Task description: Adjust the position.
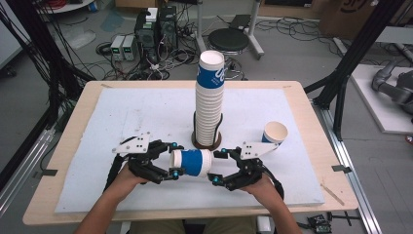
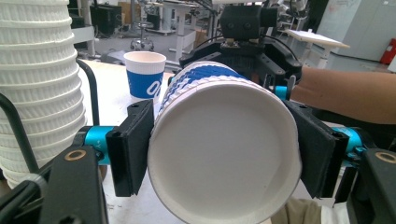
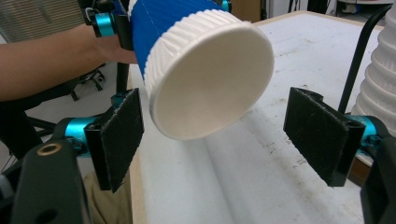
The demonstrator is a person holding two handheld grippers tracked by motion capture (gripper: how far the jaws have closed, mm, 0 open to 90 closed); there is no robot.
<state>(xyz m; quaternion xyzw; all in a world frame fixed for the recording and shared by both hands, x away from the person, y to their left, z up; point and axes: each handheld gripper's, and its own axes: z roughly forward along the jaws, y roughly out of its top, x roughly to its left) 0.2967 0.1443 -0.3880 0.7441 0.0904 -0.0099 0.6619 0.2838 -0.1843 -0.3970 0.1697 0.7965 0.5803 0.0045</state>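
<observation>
I find my left gripper clamped on the blue-sleeved paper cup, held sideways above the table's white mat; my right gripper stands open just beside its base

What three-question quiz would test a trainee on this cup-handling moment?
1. True or false: the left tool is clamped on the sideways cup.
2. Which way do the right tool's jaws stand? A) shut on the cup B) open, either side of the cup's end C) shut on nothing
3. Fill in: the lone cup stands upright to the ____ of the cup stack in the high view.

Key: 1 true; 2 B; 3 right.
</observation>
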